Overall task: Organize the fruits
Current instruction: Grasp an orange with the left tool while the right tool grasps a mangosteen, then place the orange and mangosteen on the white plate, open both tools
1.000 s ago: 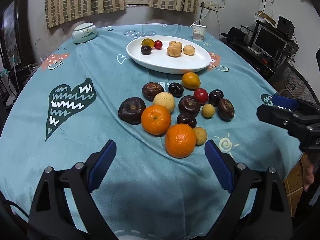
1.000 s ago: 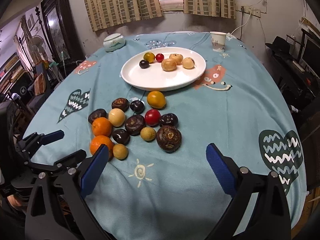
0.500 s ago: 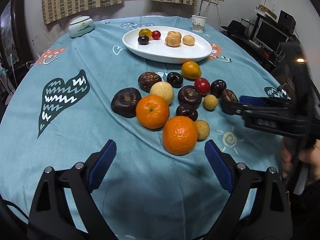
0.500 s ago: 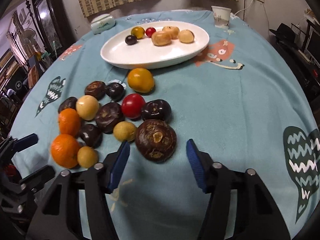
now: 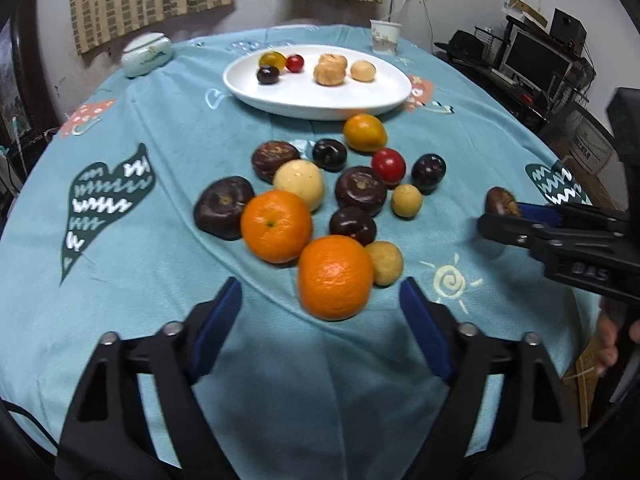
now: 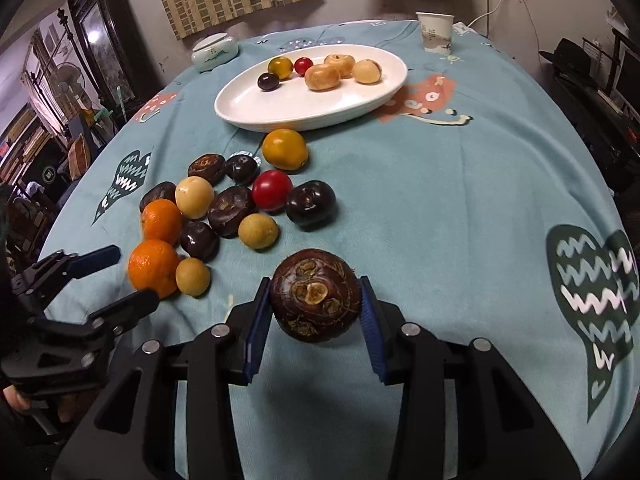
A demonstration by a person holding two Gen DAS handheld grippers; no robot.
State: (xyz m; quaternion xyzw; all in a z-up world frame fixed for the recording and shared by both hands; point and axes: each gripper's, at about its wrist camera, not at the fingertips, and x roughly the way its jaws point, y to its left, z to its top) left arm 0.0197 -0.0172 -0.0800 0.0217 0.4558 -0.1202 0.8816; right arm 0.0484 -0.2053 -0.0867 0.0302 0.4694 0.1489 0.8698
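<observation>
since a second ago the right tool (image 6: 315,307) has come down from above the bare cloth and its jaws, wide apart then, now sit against both sides of the large dark brown fruit (image 6: 316,295); they are closing on it, and the blue pads touch its left and right flanks. that fruit has left its old place at the right end of the loose pile and now sits apart from it, nearer the counter's front edge. from the left wrist view it shows as a dark lump (image 5: 502,202) at the tip of the right tool (image 5: 505,216).

over the same second the left tool (image 5: 320,312) has drawn its jaws partly in and they are closing; nothing is between them, and the near orange (image 5: 335,277) lies just ahead of the pads, not touched.

on the teal cloth of the counter (image 6: 460,184) the pile holds 2 oranges, several dark fruits, 1 red one (image 6: 272,191), pale yellow ones and a yellow-orange one (image 6: 285,149) close to the white plate (image 6: 256,109). that plate carries 6 small fruits along its far side. beyond it stand a paper cup (image 6: 435,33) and a pale lidded dish (image 6: 214,53).
</observation>
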